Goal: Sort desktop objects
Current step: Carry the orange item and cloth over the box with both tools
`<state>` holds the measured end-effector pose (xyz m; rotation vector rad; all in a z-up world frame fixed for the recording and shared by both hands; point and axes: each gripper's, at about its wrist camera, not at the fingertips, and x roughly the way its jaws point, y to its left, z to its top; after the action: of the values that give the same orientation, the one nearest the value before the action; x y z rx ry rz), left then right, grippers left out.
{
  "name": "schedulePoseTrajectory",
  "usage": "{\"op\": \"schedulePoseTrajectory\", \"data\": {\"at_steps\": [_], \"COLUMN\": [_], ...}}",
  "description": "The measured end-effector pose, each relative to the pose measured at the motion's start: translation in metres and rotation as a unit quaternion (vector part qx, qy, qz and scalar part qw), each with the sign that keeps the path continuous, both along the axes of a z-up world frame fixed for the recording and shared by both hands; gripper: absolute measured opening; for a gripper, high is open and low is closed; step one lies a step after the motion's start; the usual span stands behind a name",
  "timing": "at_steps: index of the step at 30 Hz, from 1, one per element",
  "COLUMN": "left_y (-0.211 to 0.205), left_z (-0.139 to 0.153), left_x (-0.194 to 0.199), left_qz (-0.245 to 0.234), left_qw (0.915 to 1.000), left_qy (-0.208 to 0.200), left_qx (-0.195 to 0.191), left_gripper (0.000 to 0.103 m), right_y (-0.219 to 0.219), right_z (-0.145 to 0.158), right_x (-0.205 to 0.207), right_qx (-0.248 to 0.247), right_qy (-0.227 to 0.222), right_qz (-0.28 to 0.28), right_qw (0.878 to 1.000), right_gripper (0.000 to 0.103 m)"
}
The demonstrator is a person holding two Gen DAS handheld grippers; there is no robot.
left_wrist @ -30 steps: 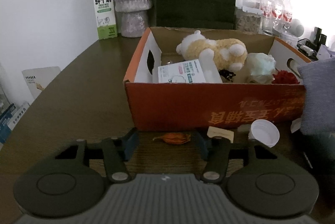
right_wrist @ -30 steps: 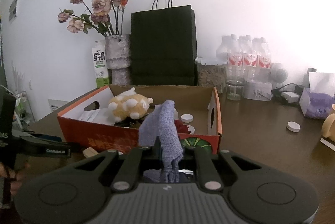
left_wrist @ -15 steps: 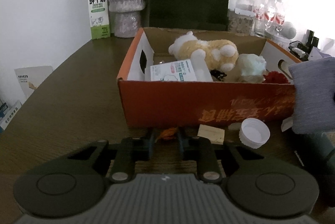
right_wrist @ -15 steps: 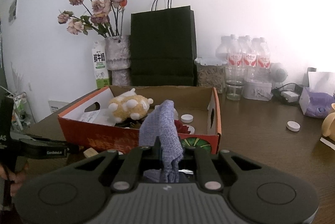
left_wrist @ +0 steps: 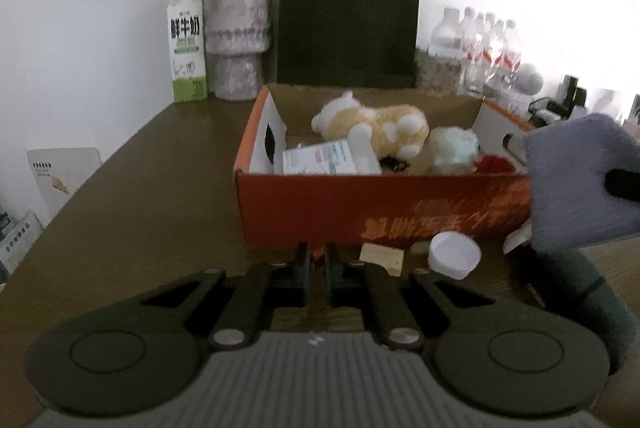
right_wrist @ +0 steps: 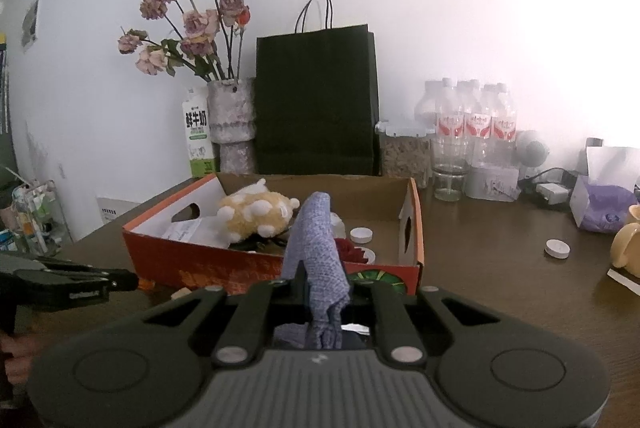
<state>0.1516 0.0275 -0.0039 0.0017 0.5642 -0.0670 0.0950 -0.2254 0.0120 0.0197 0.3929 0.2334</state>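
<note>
My left gripper [left_wrist: 316, 257] is low over the table, just in front of the orange cardboard box [left_wrist: 360, 204]. It is shut on a small orange dried piece [left_wrist: 319, 251], of which only a sliver shows between the fingers. My right gripper [right_wrist: 320, 294] is shut on a grey-blue knitted cloth [right_wrist: 316, 252] that stands up from its jaws before the box [right_wrist: 224, 268]. From the left wrist view the cloth [left_wrist: 580, 188] hangs at the right of the box. Inside the box lie a cream plush toy [left_wrist: 376, 128], a white packet [left_wrist: 320, 158] and a pale green ball [left_wrist: 456, 148].
A white cap [left_wrist: 454, 254] and a tan block [left_wrist: 382, 256] lie on the table by the box front. Behind the box stand a black paper bag [right_wrist: 316, 100], a vase of dried flowers [right_wrist: 232, 124], a milk carton [right_wrist: 198, 136] and water bottles [right_wrist: 472, 120]. A tissue box [right_wrist: 604, 204] is at the right.
The left jaws have closed on the orange piece and the left gripper has lifted a little with it. The right gripper and its cloth have stayed still.
</note>
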Motion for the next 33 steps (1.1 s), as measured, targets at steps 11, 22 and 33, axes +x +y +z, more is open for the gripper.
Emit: {"op": "schedulePoseTrajectory", "data": {"at_steps": [11,22,33], "left_y": [-0.013,-0.053,-0.079], "left_z": [0.055,0.083,0.057], "left_x": [-0.025,0.012,0.092], "left_qz": [-0.029,-0.052,-0.028], "left_qw": [0.9957,0.9891,0.9942], "left_qy": [-0.088,-0.138,-0.104], "left_qx": [-0.006,-0.002,0.003], "left_gripper": [0.007,0.007,0.007], "right_y": [0.006,0.015,0.016], "right_z": [0.023,0.058,0.035], "right_x": [-0.008,0.032,0.127], "right_qx": [-0.003,0.014,0.022], "right_qy": [-0.035,-0.073,-0.027], "right_qz": [0.013,0.024,0.013], "right_qw": [0.999,0.997,0.999], "right_gripper": [0.010,0.010,0.010]}}
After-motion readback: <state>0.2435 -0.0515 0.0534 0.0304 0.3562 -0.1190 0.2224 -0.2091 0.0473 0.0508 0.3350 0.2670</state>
